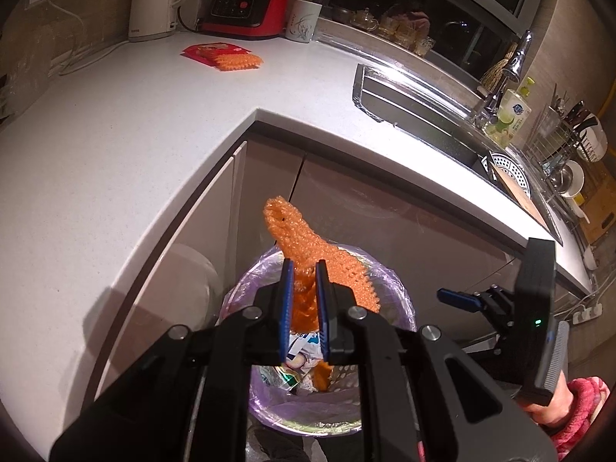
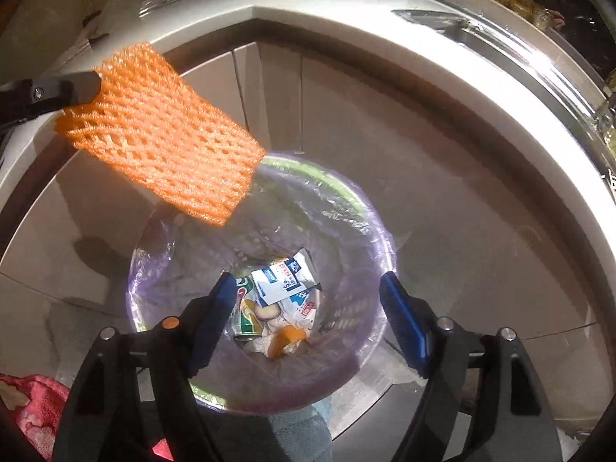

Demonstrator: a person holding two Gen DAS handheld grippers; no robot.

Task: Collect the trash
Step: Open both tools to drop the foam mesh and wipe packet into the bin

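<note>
My left gripper (image 1: pixel 304 269) is shut on an orange foam net sleeve (image 1: pixel 304 246), held above the lined trash bin (image 1: pixel 389 285). In the right wrist view the same orange foam net sleeve (image 2: pixel 161 134) hangs from the left gripper's finger (image 2: pixel 57 88) over the bin's left rim (image 2: pixel 142 254). My right gripper (image 2: pixel 308 300) is open above the bin's mouth, with nothing between its blue pads (image 2: pixel 404 323). Inside the bin lie a white and blue wrapper (image 2: pixel 285 281), a green can (image 2: pixel 250 315) and an orange scrap (image 2: pixel 285 338). A second orange net and a red packet (image 1: pixel 219 56) rest on the counter.
A white L-shaped counter (image 1: pixel 115 154) wraps around the bin, with grey cabinet doors (image 1: pixel 385 211) below. Kettle (image 1: pixel 154 4), red cooker (image 1: pixel 250 4) and mug (image 1: pixel 304 19) stand at the back. A sink (image 1: pixel 423 115), a soap bottle and a dish rack sit to the right. A person's pink sleeve (image 1: pixel 577 404) shows lower right.
</note>
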